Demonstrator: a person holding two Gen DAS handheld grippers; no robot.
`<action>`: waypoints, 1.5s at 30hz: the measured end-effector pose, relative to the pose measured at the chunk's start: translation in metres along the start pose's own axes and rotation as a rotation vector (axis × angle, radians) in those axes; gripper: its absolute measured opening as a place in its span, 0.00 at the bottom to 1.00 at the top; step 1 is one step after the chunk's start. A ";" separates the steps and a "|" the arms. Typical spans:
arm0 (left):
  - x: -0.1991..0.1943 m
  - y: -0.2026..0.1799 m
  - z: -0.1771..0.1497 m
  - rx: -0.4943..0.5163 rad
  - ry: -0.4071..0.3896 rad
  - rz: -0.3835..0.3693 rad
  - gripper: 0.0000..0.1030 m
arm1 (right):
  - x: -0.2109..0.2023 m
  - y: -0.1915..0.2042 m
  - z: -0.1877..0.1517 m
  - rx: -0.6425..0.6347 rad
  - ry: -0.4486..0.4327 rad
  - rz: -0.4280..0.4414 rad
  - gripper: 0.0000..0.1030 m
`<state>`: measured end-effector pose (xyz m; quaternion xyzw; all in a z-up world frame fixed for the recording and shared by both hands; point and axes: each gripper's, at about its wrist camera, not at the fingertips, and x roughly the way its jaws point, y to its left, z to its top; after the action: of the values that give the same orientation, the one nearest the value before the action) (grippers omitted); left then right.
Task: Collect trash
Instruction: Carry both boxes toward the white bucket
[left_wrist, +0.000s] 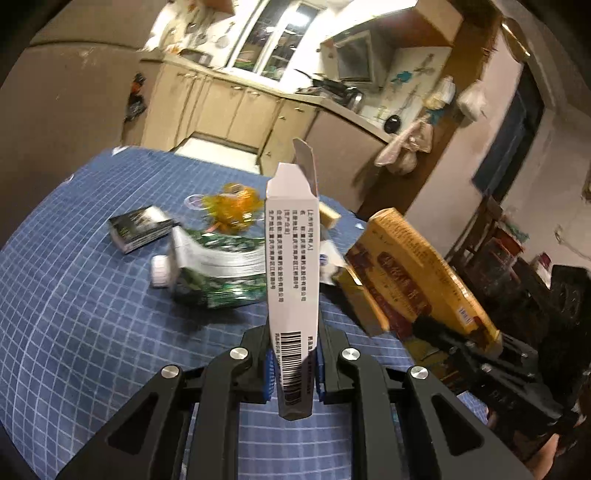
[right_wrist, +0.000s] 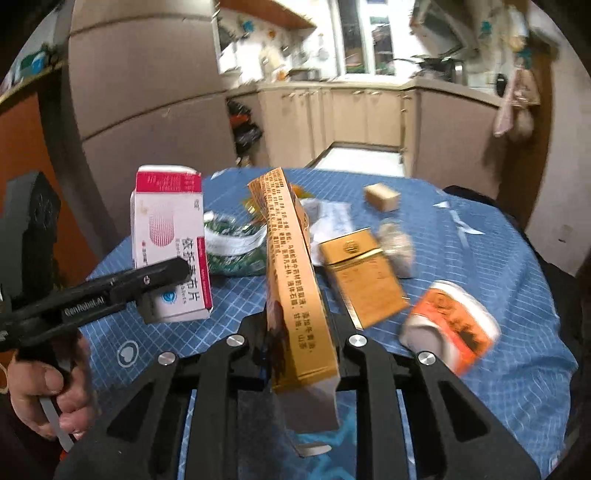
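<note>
Above the blue gridded tablecloth (left_wrist: 74, 295), the left gripper (left_wrist: 294, 369) clamps a slim white cardboard carton (left_wrist: 291, 266) (pink-faced from the other side), while the right gripper (right_wrist: 299, 354) pinches a long, flat ochre box (right_wrist: 291, 280) edge-up.

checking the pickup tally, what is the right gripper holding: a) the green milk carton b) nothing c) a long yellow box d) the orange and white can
c: in the right wrist view the right gripper is shut on the long yellow box, which sticks up between its fingers, while the orange and white can lies on the blue checked tablecloth.
</note>
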<state>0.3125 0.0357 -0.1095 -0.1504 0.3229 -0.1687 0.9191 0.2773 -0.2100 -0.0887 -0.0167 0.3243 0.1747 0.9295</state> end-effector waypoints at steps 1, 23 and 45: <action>-0.001 -0.009 0.000 0.016 0.000 -0.014 0.17 | -0.007 -0.004 -0.001 0.013 -0.011 -0.017 0.18; 0.037 -0.385 -0.122 0.456 0.231 -0.503 0.17 | -0.293 -0.206 -0.195 0.497 -0.021 -0.696 0.18; 0.167 -0.489 -0.362 0.707 0.661 -0.408 0.17 | -0.269 -0.285 -0.365 0.837 0.227 -0.655 0.18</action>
<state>0.0983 -0.5316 -0.2819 0.1704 0.4832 -0.4815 0.7111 -0.0411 -0.6147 -0.2364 0.2358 0.4423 -0.2712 0.8217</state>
